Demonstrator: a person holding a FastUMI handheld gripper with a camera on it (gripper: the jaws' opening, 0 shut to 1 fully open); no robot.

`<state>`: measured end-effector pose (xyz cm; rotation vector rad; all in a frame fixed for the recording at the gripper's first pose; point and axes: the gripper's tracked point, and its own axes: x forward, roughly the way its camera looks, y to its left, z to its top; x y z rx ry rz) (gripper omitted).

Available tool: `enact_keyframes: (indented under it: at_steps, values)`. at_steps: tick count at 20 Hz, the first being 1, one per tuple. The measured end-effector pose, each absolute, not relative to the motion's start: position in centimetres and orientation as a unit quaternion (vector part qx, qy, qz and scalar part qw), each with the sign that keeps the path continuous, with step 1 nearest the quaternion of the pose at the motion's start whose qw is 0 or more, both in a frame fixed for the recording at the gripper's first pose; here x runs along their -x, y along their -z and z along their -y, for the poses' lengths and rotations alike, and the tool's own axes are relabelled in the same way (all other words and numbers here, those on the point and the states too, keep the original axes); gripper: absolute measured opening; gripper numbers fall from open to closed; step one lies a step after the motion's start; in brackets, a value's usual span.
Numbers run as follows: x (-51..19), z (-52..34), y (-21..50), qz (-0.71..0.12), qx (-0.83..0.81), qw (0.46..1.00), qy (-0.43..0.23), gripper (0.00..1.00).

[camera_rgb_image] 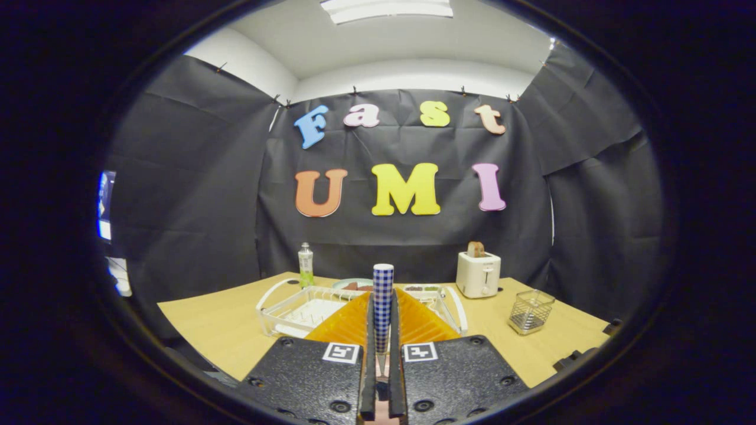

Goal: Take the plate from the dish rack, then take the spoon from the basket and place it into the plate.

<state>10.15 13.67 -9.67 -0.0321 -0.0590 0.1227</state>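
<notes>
The gripper [383, 330] is pinching the spoon [383, 298] by its checked handle, low in the middle of the frame. The spoon is out of the basket [530, 311] (lower right on the desk [212, 319]). It must still go into the plate [352, 284], behind the dish rack [298, 310]

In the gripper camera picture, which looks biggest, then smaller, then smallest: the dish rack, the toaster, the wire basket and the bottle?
1. Dish rack, widest.
2. Toaster.
3. Wire basket, nearly toaster-sized, so unsure.
4. Bottle, slimmest.
The gripper is shut on the checked spoon handle.
</notes>
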Motion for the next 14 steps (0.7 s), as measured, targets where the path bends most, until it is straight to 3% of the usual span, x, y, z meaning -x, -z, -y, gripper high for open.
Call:
enact_keyframes:
  at_steps: [9,14]
  values:
    - [-10.0,-16.7,12.9,0.035,0.010,0.996,-0.080,0.14]
    - [-11.3,-14.7,14.8,0.023,-0.014,0.998,-0.058,0.16]
